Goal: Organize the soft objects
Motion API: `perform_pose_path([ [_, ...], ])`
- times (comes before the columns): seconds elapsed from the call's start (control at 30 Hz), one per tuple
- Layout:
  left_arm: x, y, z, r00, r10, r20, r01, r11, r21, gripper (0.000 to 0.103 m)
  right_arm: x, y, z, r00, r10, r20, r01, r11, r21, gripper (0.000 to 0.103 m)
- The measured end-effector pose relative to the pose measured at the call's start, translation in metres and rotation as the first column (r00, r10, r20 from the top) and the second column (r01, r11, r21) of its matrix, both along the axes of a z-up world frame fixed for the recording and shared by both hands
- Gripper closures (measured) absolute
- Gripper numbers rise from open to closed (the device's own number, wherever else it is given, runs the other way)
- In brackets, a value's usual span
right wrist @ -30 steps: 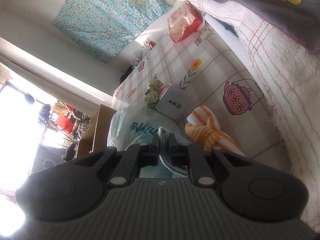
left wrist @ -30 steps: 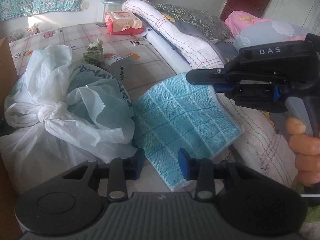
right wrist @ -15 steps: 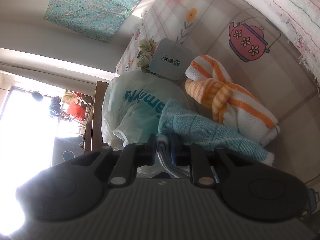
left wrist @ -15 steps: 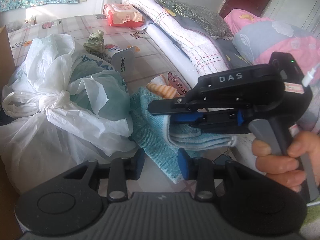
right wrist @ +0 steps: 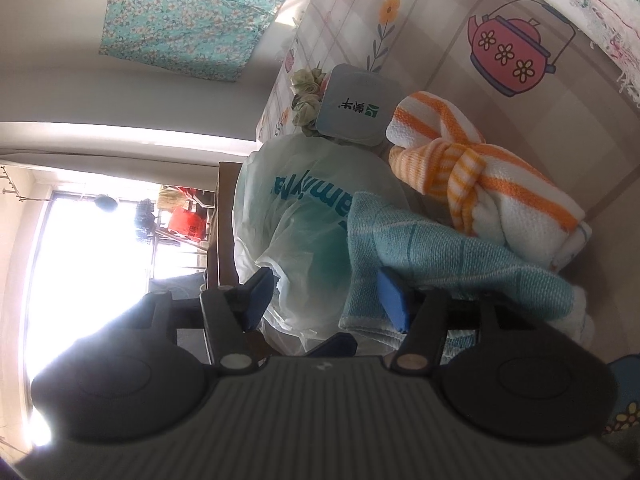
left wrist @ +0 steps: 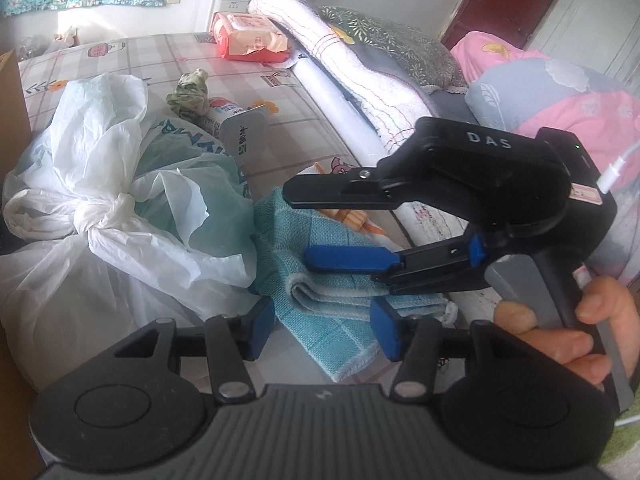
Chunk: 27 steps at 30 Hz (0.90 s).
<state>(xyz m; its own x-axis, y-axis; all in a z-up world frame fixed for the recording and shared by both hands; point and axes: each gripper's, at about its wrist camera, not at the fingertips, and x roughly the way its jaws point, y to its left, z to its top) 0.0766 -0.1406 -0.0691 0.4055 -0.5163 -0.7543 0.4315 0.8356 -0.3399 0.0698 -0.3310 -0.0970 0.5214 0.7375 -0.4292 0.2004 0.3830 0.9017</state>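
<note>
A teal checked towel (left wrist: 320,276) lies folded over on the patterned bed sheet (left wrist: 140,60), beside a knotted white plastic bag (left wrist: 120,216). It also shows in the right wrist view (right wrist: 440,256). My right gripper (left wrist: 298,226) hovers just above the fold, turned on its side, open and empty. In its own view the right gripper (right wrist: 326,300) has its jaws wide apart. My left gripper (left wrist: 322,326) is open and empty at the towel's near edge. An orange-striped white towel (right wrist: 472,172), knotted, lies behind the teal one.
A grey tin (left wrist: 240,136) and a crumpled green cloth (left wrist: 190,94) lie farther back. A red packet (left wrist: 250,36) sits at the far end. Rolled white blanket (left wrist: 344,68) and pillows (left wrist: 560,96) line the right side. A cardboard box edge (left wrist: 12,92) is at left.
The right gripper carried the towel's edge over to the left, folding it, then opened and let go. The striped towel came into sight. The left gripper stayed open.
</note>
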Motion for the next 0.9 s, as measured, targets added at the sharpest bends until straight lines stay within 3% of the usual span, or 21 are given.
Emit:
perform_pose_path([
  [0.17,0.004,0.005,0.000,1.000,0.028,-0.007,-0.029,0.999,-0.028,0.050,-0.005,-0.013,-0.008,1.000,-0.017,-0.021,0.018,0.998,0.068,0.044],
  [0.3,0.010,0.003,-0.004,0.998,0.058,-0.025,-0.058,0.998,-0.007,0.052,-0.008,-0.018,-0.009,1.000,-0.016,-0.021,0.018,0.996,0.089,0.042],
  [0.4,0.011,-0.002,-0.008,0.998,0.059,-0.021,-0.059,0.998,0.033,0.055,-0.010,-0.021,0.001,1.000,0.002,0.018,-0.003,0.998,0.070,0.034],
  [0.57,0.012,-0.004,-0.013,0.997,0.050,-0.050,-0.049,0.998,0.030,0.056,-0.013,-0.033,0.029,0.993,-0.014,0.115,0.025,0.995,-0.094,0.033],
  [0.67,0.014,-0.003,-0.015,0.997,0.052,-0.063,-0.050,0.998,0.027,0.057,-0.013,-0.039,0.037,0.993,-0.012,0.118,0.044,0.961,-0.272,0.032],
  [0.77,0.014,-0.002,-0.017,0.995,0.052,-0.079,-0.051,0.999,0.017,0.057,-0.013,-0.036,0.034,0.996,0.027,0.089,0.010,0.920,-0.391,0.033],
  [0.9,0.017,-0.001,-0.020,0.991,0.039,-0.128,-0.043,0.999,-0.028,0.056,-0.018,-0.030,0.032,0.995,0.066,0.079,-0.028,0.911,-0.411,0.039],
])
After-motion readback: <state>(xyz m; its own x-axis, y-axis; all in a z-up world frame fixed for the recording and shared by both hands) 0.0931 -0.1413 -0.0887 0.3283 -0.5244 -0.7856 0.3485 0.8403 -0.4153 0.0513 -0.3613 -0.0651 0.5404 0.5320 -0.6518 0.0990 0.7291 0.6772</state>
